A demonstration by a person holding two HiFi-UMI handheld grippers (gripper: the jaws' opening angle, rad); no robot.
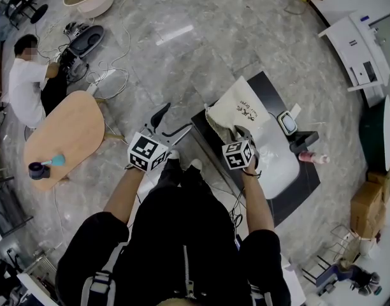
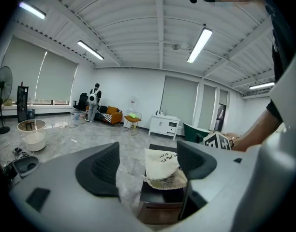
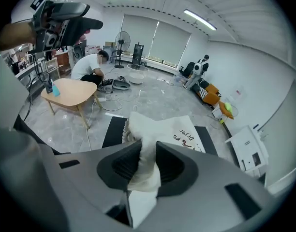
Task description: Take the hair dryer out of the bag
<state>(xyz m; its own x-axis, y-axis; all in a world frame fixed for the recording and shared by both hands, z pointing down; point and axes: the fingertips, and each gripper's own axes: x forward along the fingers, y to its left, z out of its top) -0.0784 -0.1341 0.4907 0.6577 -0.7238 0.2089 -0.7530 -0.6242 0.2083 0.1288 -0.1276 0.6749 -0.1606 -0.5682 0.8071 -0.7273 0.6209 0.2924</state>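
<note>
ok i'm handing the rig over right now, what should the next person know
Right gripper: shut on the fabric of the bag near its gathered mouth; it lies on the black table.
Left gripper: open, empty, off to the table's left, clear of the bag.
Done: bag gripped. Hair dryer not in sight, probably still inside.
Left: open the mouth, reach in, draw the hair dryer out.

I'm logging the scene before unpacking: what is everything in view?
black table: one, black, before the person
bag: one, cream, lying on that table
bottle: one, pink, at the table's right edge
wooden table: one, light wood, at left
seated person: one, white shirt, far left
cabinet: one, white, upper right
left gripper: one, grey, open, left of the bag
right gripper: one, grey, shut on the bag's edge
</note>
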